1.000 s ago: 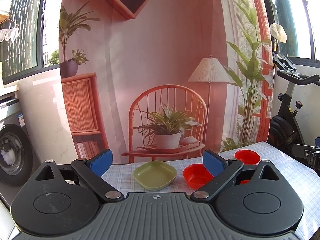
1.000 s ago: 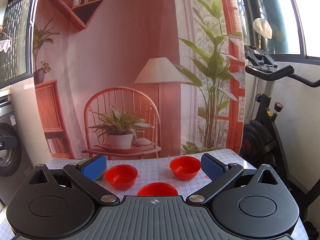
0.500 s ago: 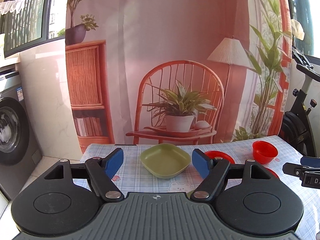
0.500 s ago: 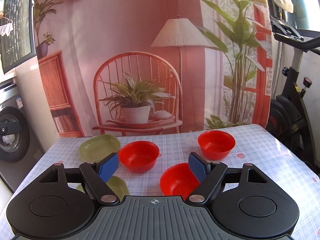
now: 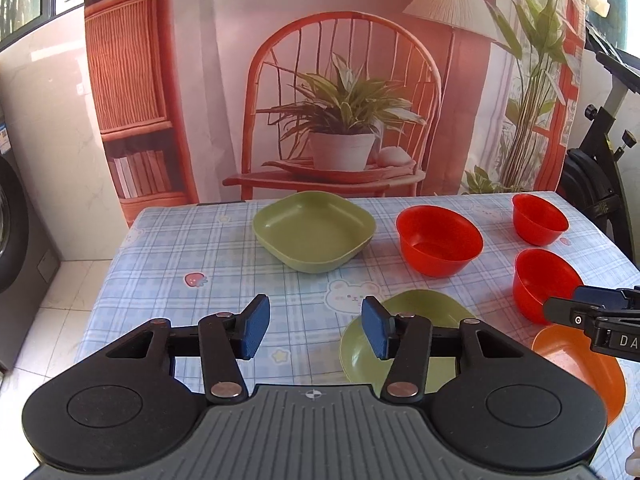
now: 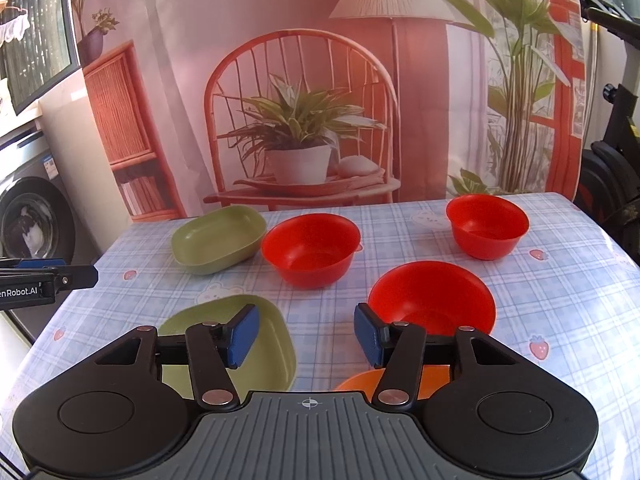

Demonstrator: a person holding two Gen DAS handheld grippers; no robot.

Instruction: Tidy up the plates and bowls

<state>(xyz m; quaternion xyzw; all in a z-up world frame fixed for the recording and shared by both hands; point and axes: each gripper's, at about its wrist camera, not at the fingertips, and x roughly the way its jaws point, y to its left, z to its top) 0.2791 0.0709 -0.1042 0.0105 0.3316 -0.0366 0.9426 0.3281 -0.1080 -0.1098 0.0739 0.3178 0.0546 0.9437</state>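
Note:
On the checked tablecloth [image 5: 192,248] stand a deep green dish [image 5: 314,230], a flat green plate [image 5: 416,316], three red bowls [image 5: 439,245] [image 5: 540,224] [image 5: 544,278] and an orange dish [image 5: 588,364]. My left gripper [image 5: 316,334] hovers above the near left of the table, its jaws closing with nothing between them. The right wrist view has the green dish [image 6: 218,238], the green plate [image 6: 272,344], the red bowls [image 6: 311,249] [image 6: 487,225] [image 6: 432,300] and the orange dish [image 6: 362,380]. My right gripper [image 6: 306,338] is closing too, empty, between the plate and the nearest red bowl.
A printed backdrop [image 5: 344,80] hangs behind the table's far edge. A washing machine [image 6: 36,224] stands off to the left, an exercise bike [image 5: 604,140] to the right. The right gripper's tip [image 5: 592,312] reaches in at the right edge of the left wrist view.
Both grippers have come down and tilted toward the table, so the dishes now fill the views. Their jaws have narrowed from wide to about half.

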